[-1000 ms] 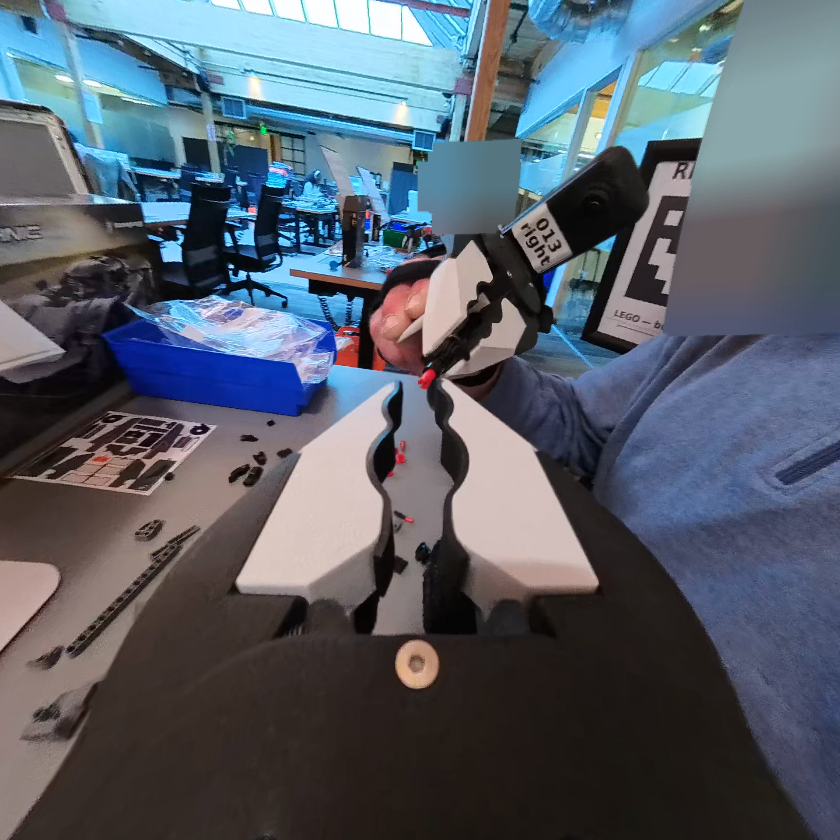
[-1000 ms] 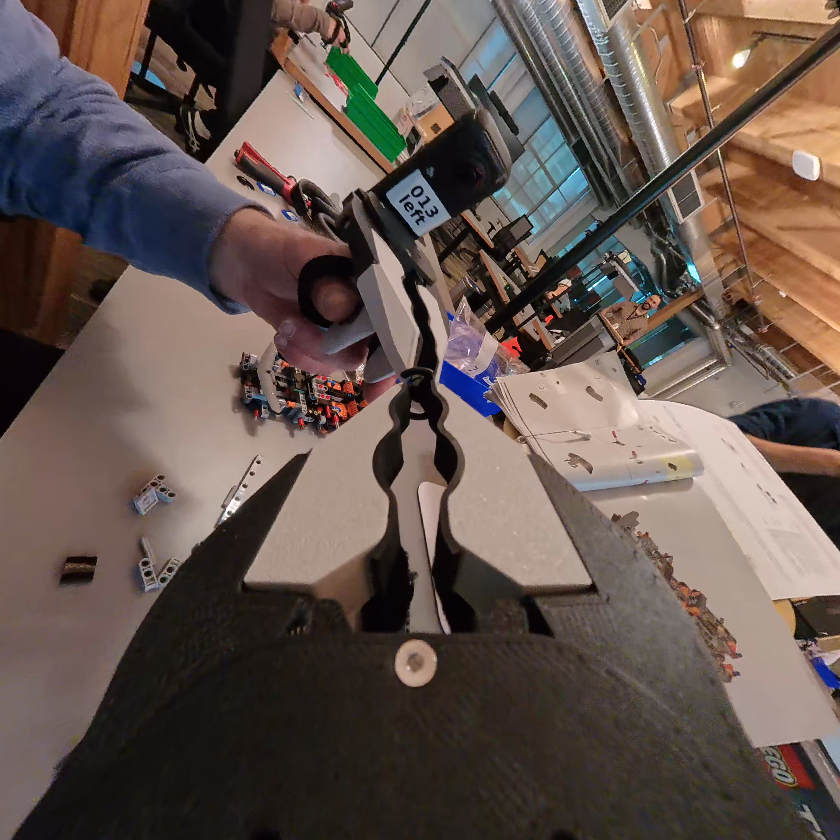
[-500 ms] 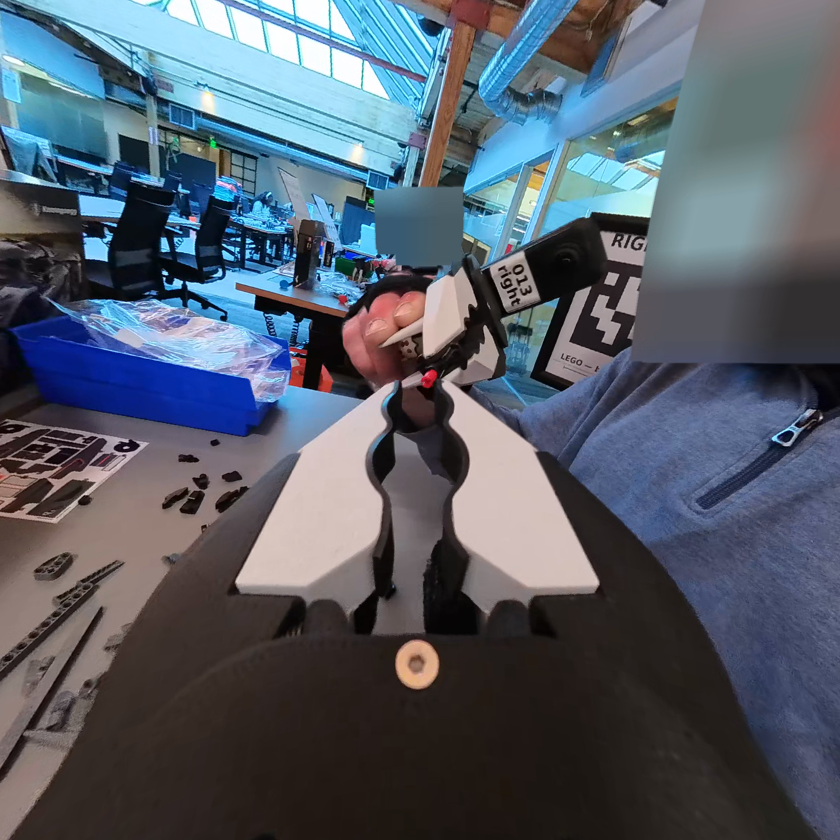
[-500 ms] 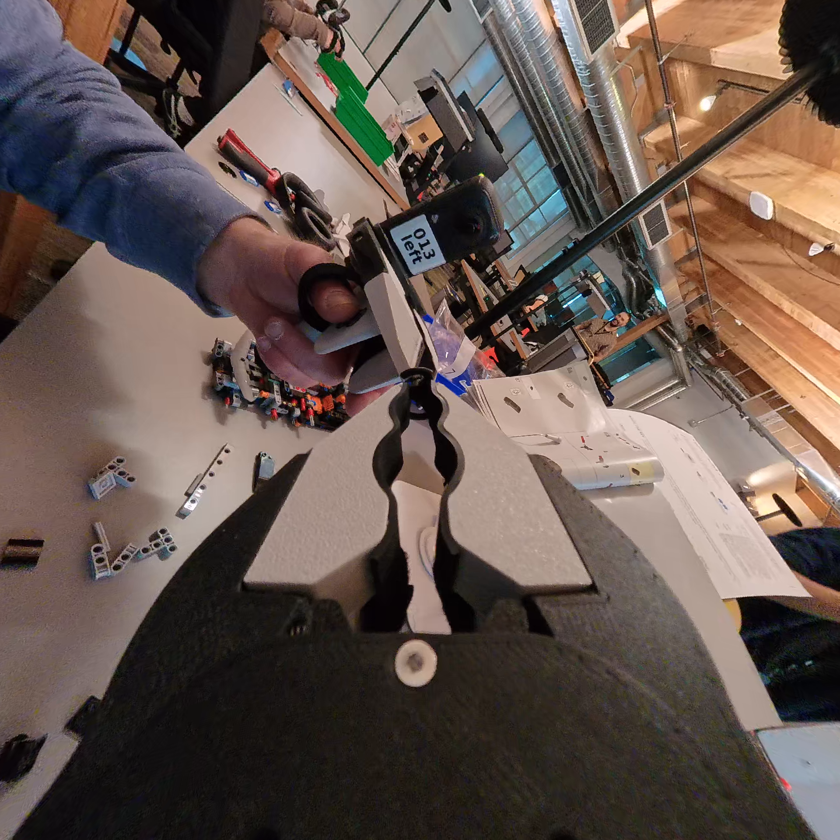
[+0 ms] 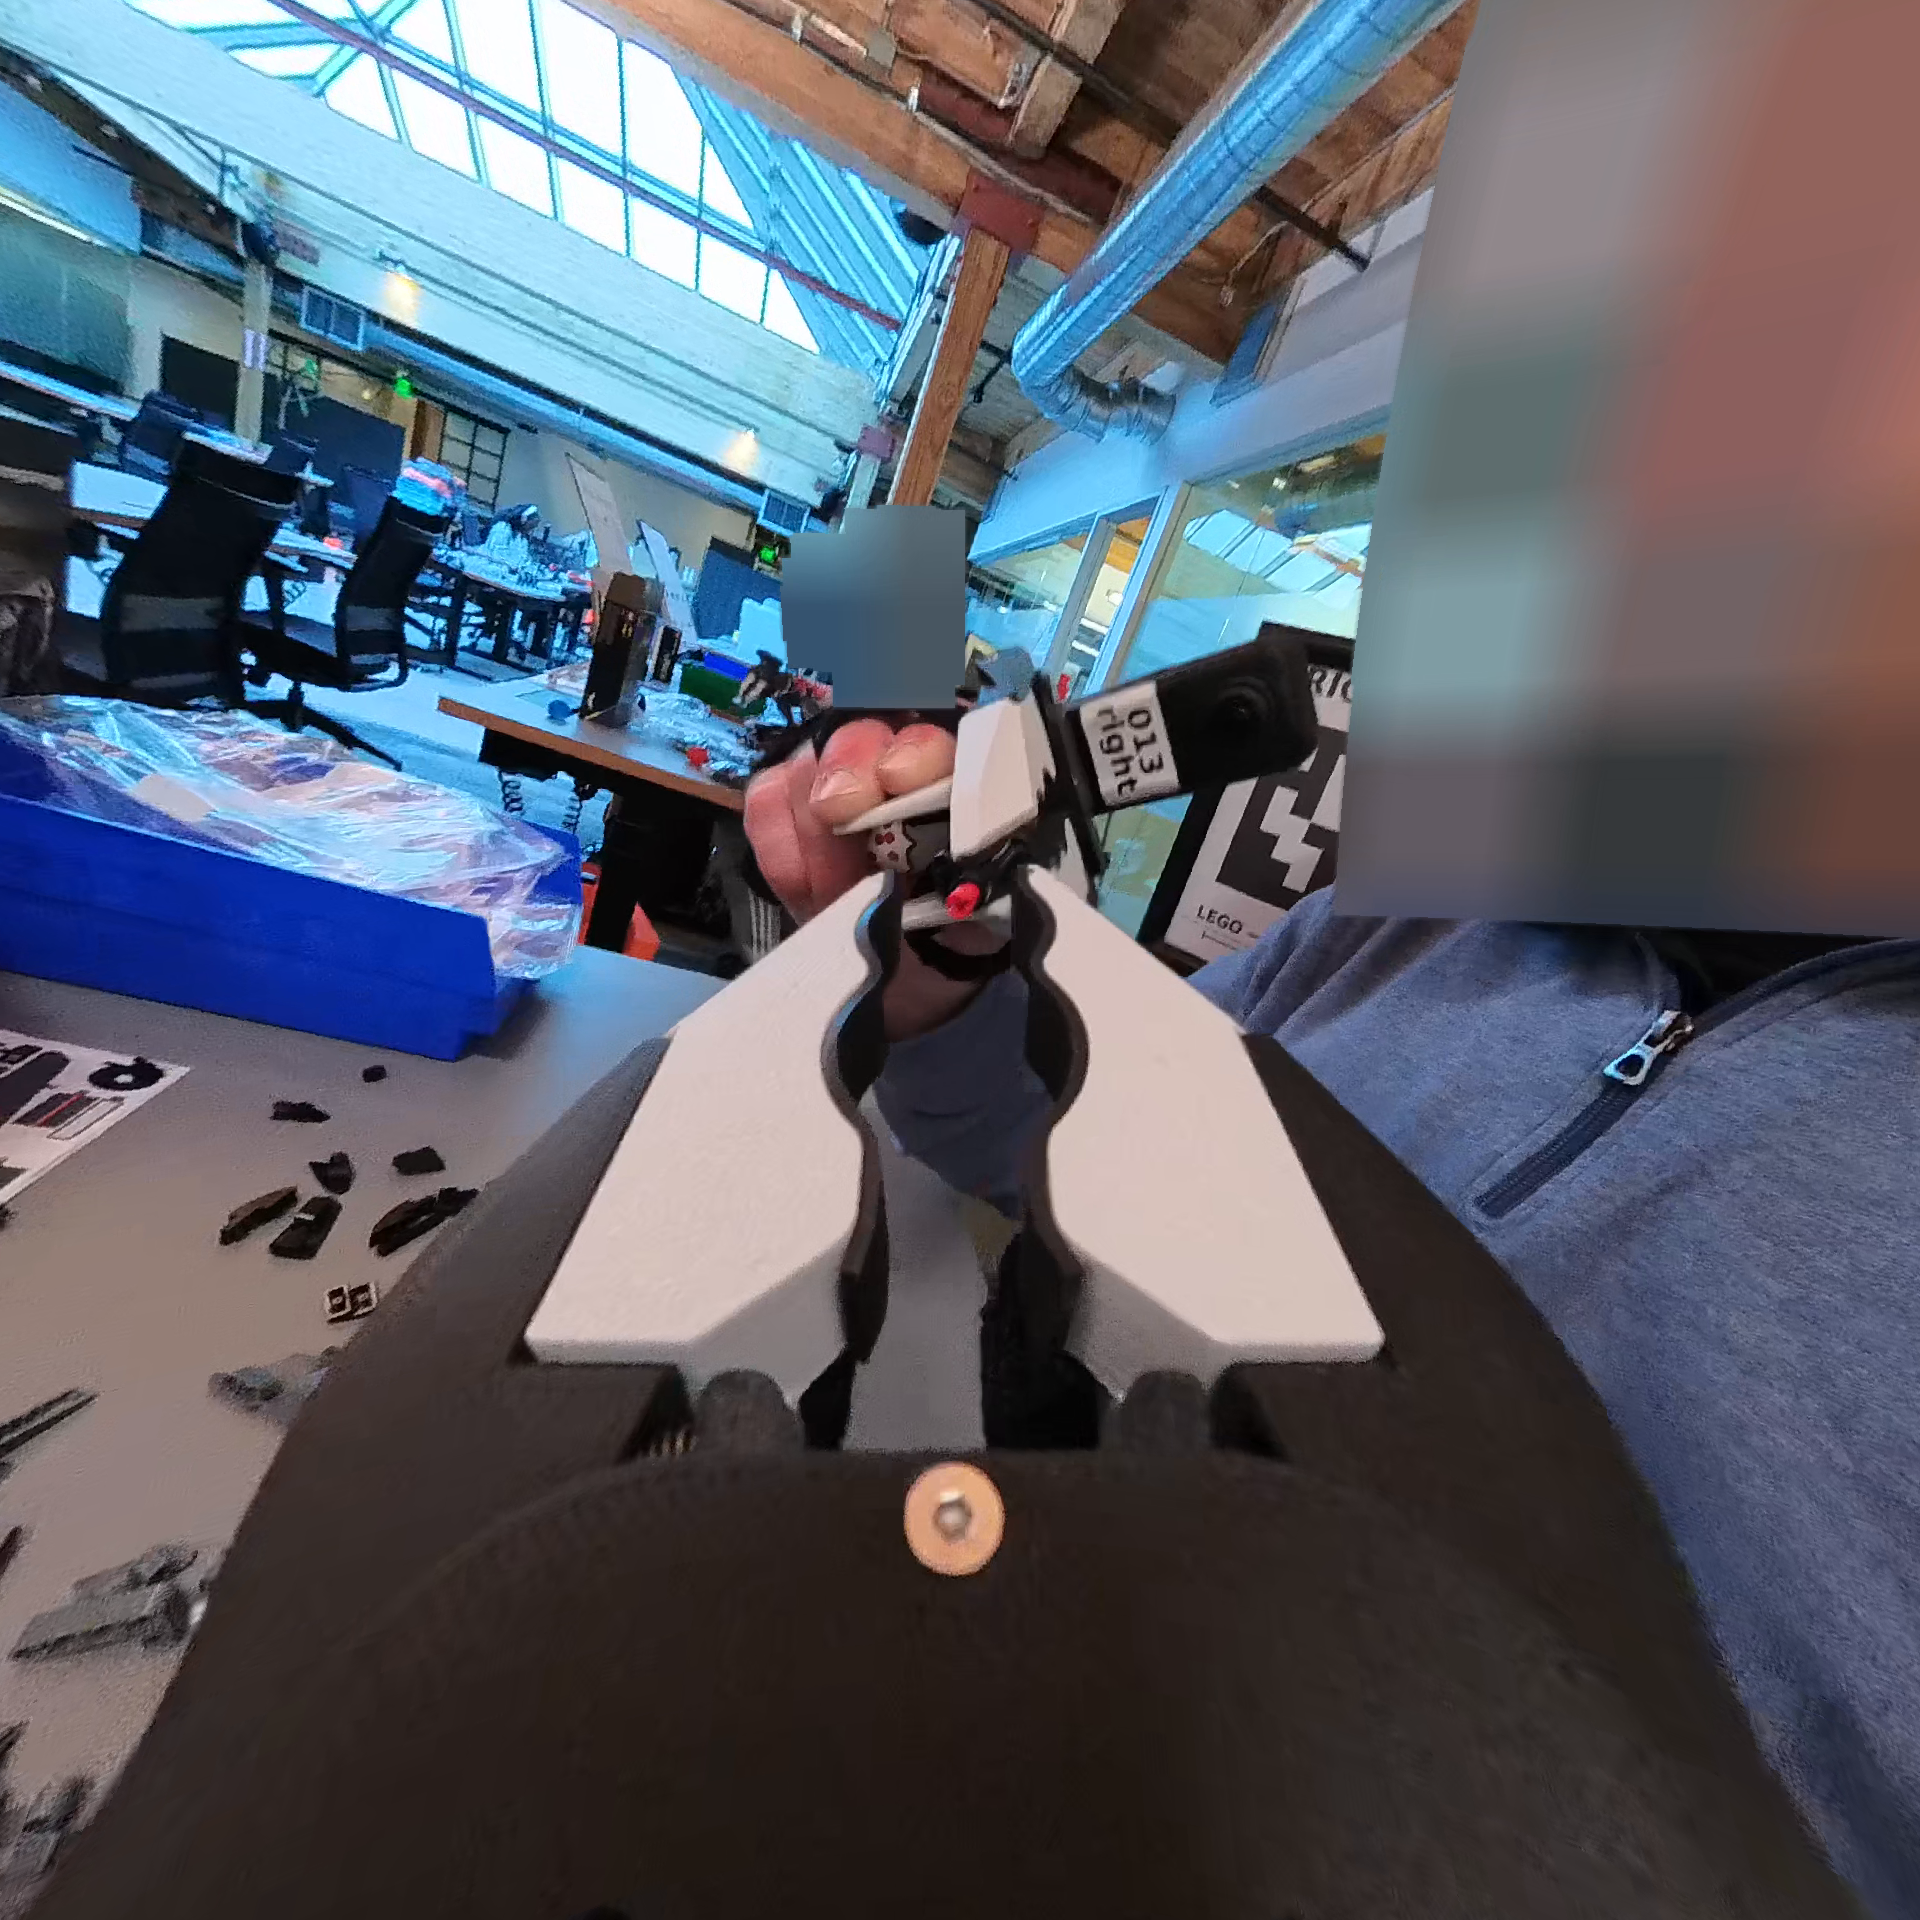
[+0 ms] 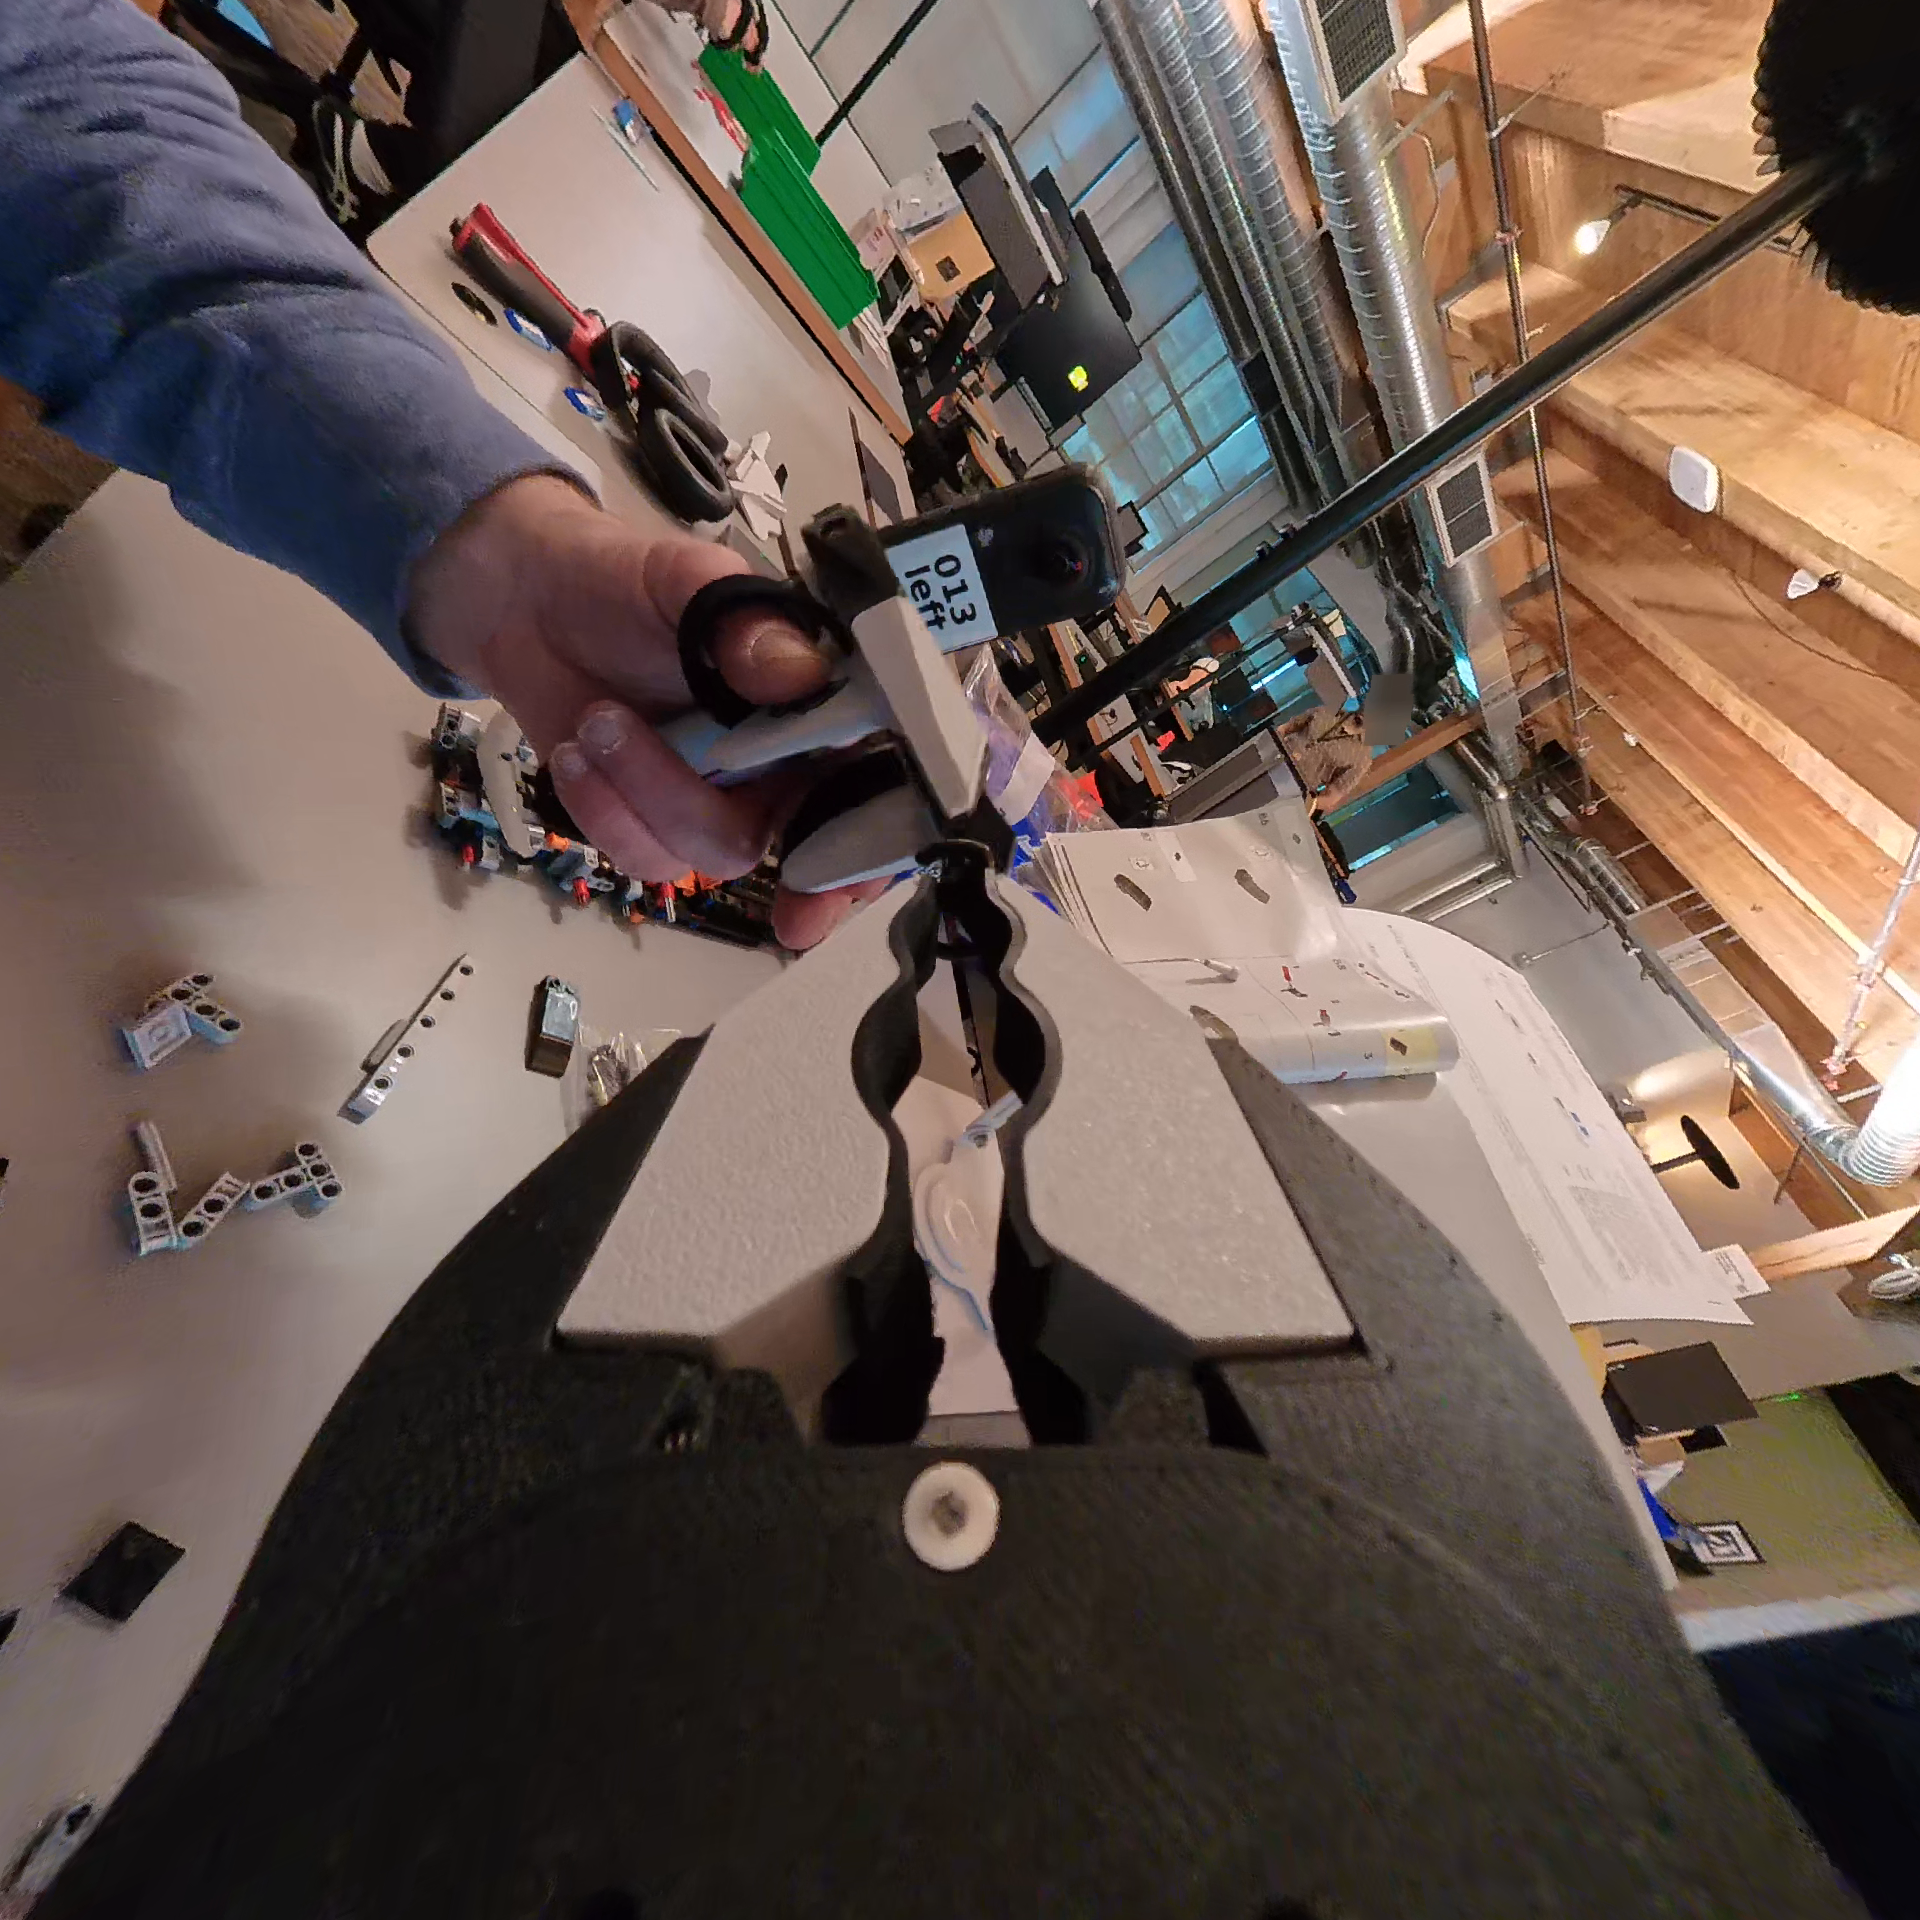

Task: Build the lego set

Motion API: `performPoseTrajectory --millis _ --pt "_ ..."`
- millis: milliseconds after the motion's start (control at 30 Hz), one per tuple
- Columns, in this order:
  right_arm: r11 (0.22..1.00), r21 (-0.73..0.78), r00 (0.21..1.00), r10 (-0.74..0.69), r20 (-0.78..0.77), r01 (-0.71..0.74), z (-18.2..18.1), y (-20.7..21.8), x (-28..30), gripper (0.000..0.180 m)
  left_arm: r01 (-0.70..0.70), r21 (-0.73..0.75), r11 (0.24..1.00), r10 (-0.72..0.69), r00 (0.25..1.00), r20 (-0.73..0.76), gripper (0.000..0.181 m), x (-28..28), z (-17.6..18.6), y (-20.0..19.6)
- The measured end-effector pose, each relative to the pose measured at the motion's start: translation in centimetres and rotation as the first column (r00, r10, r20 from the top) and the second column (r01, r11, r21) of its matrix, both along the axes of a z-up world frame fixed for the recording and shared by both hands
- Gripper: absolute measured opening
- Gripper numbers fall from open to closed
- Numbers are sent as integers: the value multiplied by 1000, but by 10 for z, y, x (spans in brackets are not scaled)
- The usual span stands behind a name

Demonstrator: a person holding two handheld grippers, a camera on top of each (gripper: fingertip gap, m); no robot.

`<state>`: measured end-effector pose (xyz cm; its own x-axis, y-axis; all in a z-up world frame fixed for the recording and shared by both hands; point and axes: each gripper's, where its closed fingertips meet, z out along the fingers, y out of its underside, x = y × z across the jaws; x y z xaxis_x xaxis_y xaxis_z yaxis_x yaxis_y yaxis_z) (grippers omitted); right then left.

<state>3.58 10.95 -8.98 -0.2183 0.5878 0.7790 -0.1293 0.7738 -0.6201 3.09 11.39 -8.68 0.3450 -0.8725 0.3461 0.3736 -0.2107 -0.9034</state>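
My left gripper (image 5: pixel 948 902) and right gripper (image 6: pixel 954 899) are held up above the grey table (image 6: pixel 208 727), tip to tip. In the left wrist view the right gripper (image 5: pixel 966 883) is shut on a small red pin (image 5: pixel 963 900), which points at my left fingertips. In the right wrist view the left gripper (image 6: pixel 961 844) is shut on a small black piece (image 6: pixel 971 840) right at my right fingertips. Whether pin and piece touch is hidden. The partly built model (image 6: pixel 582 883) lies on the table under the left hand.
A blue bin (image 5: pixel 239 935) with plastic bags stands at the back left. A sticker sheet (image 5: pixel 62 1101) and loose black parts (image 5: pixel 312 1216) lie near it. Grey connectors (image 6: pixel 218 1195), a grey beam (image 6: pixel 405 1049) and the instruction booklet (image 6: pixel 1247 935) lie on the table. The person's torso (image 5: pixel 1610 1299) is close on the right. My two grippers' fingertips are within a few centimetres of each other. The grey beam (image 6: pixel 405 1049) is about equally far from each gripper, around 30 cm.
Both grippers have lifted away from the table and drawn closer together. The red pin now sits right at my left fingertips. Both jaws keep their hold.
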Motion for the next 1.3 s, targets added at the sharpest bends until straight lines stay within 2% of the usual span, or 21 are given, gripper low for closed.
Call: performPoseTrajectory --millis 167,600,700,967,1167,1300 --pt "1000 -1 1000 -2 -3 2 -5 5 1 4 4 9 1000 -3 999 -53 15 8 -3 5" --pt "999 13 999 -35 -24 35 -10 27 10 4 -2 -38 999 -1 997 -75 15 11 -13 29" --pt "999 10 999 -45 -26 46 -13 32 10 4 16 -34 999 -19 997 -75 6 14 -15 30" --pt "999 -23 998 -35 -53 33 -13 36 12 4 13 18 1000 -11 994 -105 3 17 -16 31" --pt "996 -61 998 -66 -19 65 -20 44 4 22 -40 84 996 54 984 -173 2 16 -17 34" --pt "990 -128 998 -57 -10 55 -18 46 5 24 -62 109 992 83 976 -201 2 14 -16 38"
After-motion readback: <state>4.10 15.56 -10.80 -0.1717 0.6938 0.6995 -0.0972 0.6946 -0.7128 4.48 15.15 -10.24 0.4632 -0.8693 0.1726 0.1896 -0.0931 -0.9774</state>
